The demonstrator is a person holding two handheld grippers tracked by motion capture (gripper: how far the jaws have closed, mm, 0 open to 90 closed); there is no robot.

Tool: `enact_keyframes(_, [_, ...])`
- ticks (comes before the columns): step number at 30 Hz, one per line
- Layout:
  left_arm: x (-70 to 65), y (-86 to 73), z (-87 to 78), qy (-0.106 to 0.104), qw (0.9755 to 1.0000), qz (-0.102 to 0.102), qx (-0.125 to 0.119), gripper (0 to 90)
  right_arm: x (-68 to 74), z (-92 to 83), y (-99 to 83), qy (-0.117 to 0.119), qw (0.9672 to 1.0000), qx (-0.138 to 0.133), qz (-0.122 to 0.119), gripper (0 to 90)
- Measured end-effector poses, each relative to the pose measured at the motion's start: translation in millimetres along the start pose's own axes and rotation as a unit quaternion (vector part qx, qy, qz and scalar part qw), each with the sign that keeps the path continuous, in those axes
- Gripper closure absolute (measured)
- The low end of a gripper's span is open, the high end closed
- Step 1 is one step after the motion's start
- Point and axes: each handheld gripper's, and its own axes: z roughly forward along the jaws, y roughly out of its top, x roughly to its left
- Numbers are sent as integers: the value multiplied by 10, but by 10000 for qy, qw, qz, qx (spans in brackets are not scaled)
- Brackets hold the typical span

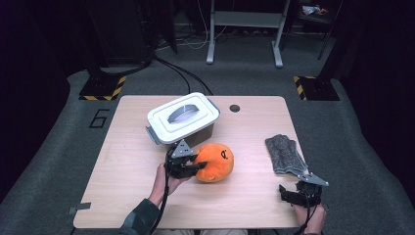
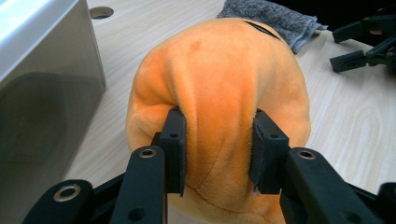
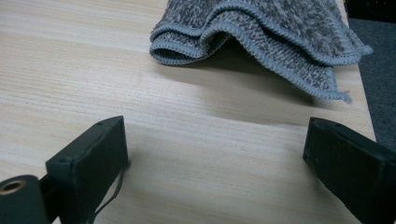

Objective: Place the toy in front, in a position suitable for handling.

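Two grippers worked over the pale wooden table, and the largest thing on it was the white-lidded grey plastic storage box, closed, with its handle folded flat into the lid. It stood toward the far side, left of centre. Just in front of it, close to its near wall, lay the round orange plush toy — soft, pumpkin-like, with a black mark on its upper face. The left gripper had it clamped from the side: both black pads were sunk into the fabric, bunching a fold between them, a grip that probably suited a stuffed thing with no hard edge to catch. Held so near the box, the toy seemed bound for it, though the lid would have to come off first. Right of the toy, well apart, a folded grey knitted cloth lay near the table's right edge, its layered hems facing the person. The right gripper rested low at the near right corner, jaws wide apart with nothing between them — pointed at the cloth, likely waiting its turn.
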Motion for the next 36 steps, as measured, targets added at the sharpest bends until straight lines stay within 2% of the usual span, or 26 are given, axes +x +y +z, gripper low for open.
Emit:
enact_keyframes(1, [16,4,74,-66,10000,4,60,629,1,0,0,-3,10000,3,7,55])
enact_keyframes(6, [37,25,182,-177,9995,162,185,624,0,-1,0,3,10000,3,-5,57])
enact_keyframes(11, [101,2,300,-307,9991,96,282,598,1,-2,-1,8,10000,6,16,59])
enact_keyframes(14, [132,2,331,-295,9988,141,358,567,0,-2,-1,4,10000,-5,1,60])
enact_keyframes(17, [141,3,341,-241,9991,81,342,522,0,-1,-1,9,10000,-3,3,60])
enact_keyframes(19, [143,3,342,-207,9992,48,338,450,0,-2,-1,4,10000,-2,5,60])
enact_keyframes(21, [146,19,338,-55,9992,-110,381,379,-1,0,-1,15,10000,-6,0,61])
enact_keyframes(23, [145,30,309,-75,9991,-192,380,321,-1,-1,-1,14,10000,-3,3,61])
enact_keyframes(28, [114,51,223,28,9992,-246,324,272,-1,0,0,20,10000,-8,-7,62])
enact_keyframes(30, [102,59,188,16,9991,-324,261,256,-2,0,0,23,10000,-4,-11,62])
enact_keyframes(36, [41,53,86,15,9993,-333,180,231,-2,1,0,24,10000,-6,-12,62])
